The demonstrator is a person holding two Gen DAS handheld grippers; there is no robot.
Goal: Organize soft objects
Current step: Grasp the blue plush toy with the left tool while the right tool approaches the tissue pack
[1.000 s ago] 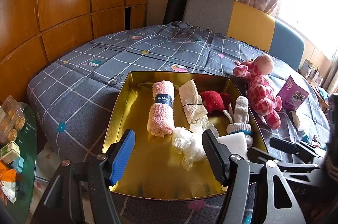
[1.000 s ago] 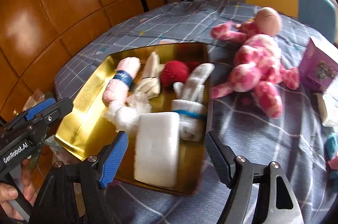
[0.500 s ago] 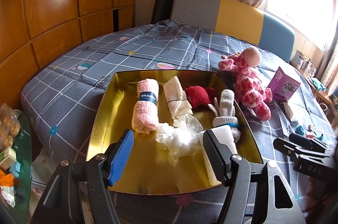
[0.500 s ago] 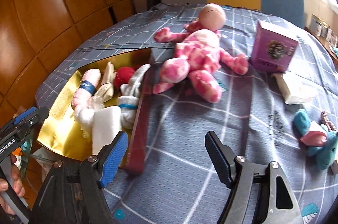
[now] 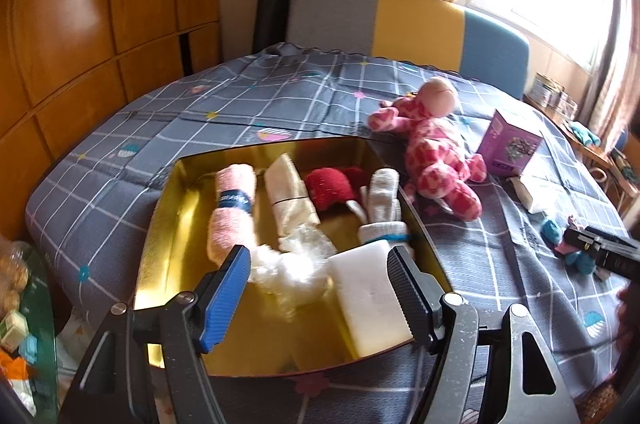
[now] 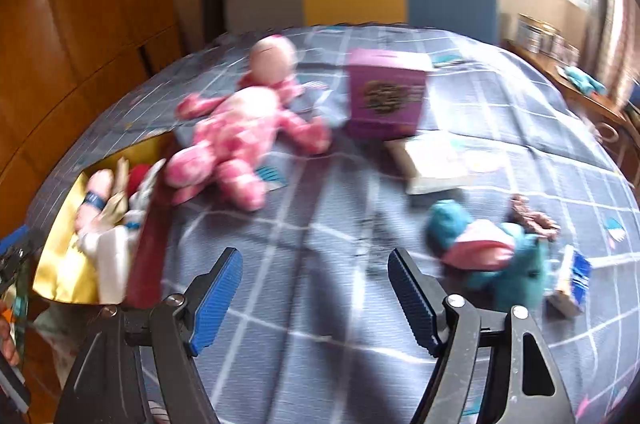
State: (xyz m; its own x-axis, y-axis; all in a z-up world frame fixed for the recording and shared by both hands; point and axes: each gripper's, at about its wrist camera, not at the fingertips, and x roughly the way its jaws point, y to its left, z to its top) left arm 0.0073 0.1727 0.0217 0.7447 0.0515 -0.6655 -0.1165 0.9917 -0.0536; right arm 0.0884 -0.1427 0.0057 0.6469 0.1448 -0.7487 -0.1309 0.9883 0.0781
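- One gold tray [image 5: 160, 224] is seen on the bed.
- Two rolled towels are counted in it: one pink towel [image 5: 232, 212] and one cream towel [image 5: 290, 200].
- One white foam block [image 5: 372, 300] is counted.
- Two plush toys are seen: one pink plush [image 5: 436, 152] and one teal plush [image 6: 496, 256].
- One purple box [image 6: 384, 100] is counted.

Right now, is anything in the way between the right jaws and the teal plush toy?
Nothing visible. Only bare bedspread lies between the open right gripper and the teal plush toy, which sits just right of it.
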